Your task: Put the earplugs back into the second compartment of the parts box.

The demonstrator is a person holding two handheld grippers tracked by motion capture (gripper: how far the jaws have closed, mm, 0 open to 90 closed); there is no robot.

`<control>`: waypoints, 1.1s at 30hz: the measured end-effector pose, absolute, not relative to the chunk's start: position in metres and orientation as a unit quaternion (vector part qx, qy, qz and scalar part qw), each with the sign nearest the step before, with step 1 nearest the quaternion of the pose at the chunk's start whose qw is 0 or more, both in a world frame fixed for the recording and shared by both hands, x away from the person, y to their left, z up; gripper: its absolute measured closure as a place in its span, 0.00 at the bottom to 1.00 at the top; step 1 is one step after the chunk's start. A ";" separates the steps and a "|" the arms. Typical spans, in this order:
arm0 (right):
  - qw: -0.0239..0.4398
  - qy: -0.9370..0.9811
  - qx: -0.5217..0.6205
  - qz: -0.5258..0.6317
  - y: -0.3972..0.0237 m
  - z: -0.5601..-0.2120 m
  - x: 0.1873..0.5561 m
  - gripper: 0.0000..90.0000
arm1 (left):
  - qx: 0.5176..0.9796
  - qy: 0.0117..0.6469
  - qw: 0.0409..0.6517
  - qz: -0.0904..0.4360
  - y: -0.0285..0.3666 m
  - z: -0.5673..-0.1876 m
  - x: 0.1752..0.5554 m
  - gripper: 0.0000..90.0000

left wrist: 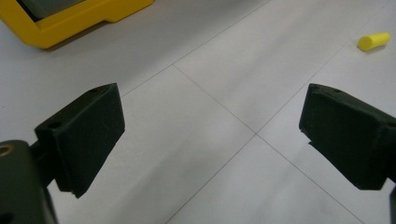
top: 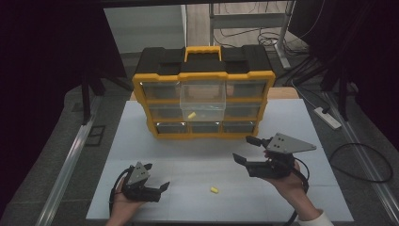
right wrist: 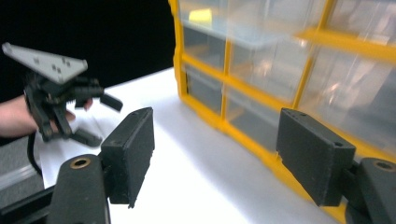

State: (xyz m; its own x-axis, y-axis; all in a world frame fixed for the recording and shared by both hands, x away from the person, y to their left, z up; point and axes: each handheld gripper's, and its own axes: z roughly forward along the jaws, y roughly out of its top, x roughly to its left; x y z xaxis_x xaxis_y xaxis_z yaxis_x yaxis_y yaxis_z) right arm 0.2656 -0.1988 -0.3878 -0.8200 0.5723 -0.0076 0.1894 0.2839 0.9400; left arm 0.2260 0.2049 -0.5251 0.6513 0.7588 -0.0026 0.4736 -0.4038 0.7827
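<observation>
While one yellow peg point(top: 191, 115) is already lying in the organizer's point(top: 203, 77) pulled-out drawer point(top: 203, 99), another point(top: 214, 189) is waiting on the table point(top: 188, 160). Both grippers, left point(top: 157, 176) and right point(top: 244, 149), are gaping wide and empty, the loose peg lying at the right one's seven o'clock.

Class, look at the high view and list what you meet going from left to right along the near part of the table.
Left claw → small yellow cylinder → right claw.
</observation>
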 end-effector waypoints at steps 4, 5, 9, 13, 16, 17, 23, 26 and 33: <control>0.165 0.791 0.249 0.533 -0.199 -0.399 0.267 0.31 | 0.818 0.376 0.396 0.181 0.205 -0.525 0.226 0.08; 0.164 0.794 0.250 0.530 -0.199 -0.401 0.268 0.31 | 0.818 0.377 0.396 0.181 0.205 -0.525 0.226 0.08; 0.153 0.800 0.252 0.523 -0.196 -0.408 0.269 0.31 | 0.817 0.376 0.397 0.181 0.205 -0.525 0.226 0.08; 0.141 0.810 0.250 0.511 -0.192 -0.416 0.270 0.31 | 0.817 0.376 0.398 0.183 0.205 -0.525 0.225 0.08; 0.135 0.818 0.246 0.501 -0.188 -0.420 0.270 0.31 | 0.817 0.375 0.398 0.182 0.205 -0.525 0.226 0.08; 0.131 0.820 0.246 0.501 -0.186 -0.422 0.270 0.31 | 0.817 0.375 0.398 0.182 0.205 -0.525 0.226 0.08; 0.118 0.831 0.240 0.487 -0.180 -0.429 0.270 0.31 | 0.817 0.375 0.398 0.182 0.205 -0.525 0.225 0.08; 0.110 0.839 0.236 0.478 -0.176 -0.434 0.270 0.31 | 0.817 0.375 0.397 0.182 0.205 -0.525 0.226 0.08; 0.097 0.850 0.234 0.463 -0.170 -0.443 0.271 0.31 | 0.818 0.374 0.397 0.182 0.205 -0.525 0.225 0.08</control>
